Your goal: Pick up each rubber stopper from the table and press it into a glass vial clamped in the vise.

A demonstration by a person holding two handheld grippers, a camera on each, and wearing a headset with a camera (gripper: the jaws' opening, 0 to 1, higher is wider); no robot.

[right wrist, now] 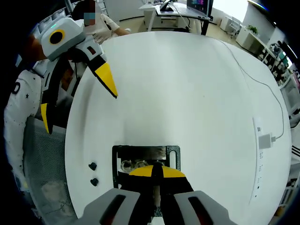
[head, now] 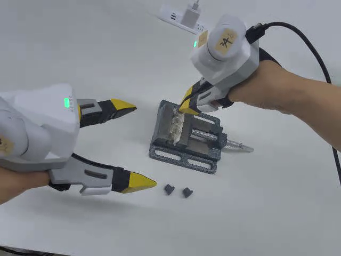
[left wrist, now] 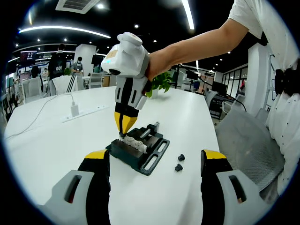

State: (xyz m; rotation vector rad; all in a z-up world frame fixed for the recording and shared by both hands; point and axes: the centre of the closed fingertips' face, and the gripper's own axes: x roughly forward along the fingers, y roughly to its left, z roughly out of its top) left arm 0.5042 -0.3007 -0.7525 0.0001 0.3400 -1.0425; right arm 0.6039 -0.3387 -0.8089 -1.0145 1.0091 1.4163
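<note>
A dark grey vise [head: 184,154] sits mid-table with clear glass vials [head: 175,127] clamped in it. My right gripper [head: 188,108] hangs over the vials, jaws shut, tips touching or just above their tops; I see nothing between the tips. In the right gripper view the shut gripper [right wrist: 154,171] covers part of the vise [right wrist: 171,152], with vial mouths [right wrist: 126,165] beside it. Two black rubber stoppers [head: 169,189] [head: 187,192] lie on the table in front of the vise. My left gripper [head: 133,144] is open to the vise's left, holding nothing.
A white power strip [head: 181,18] with a plugged charger lies at the table's far edge. The vise screw handle [head: 238,145] sticks out to the right. In the left gripper view the stoppers [left wrist: 179,162] lie right of the vise [left wrist: 140,149]. White tabletop [head: 80,48] surrounds everything.
</note>
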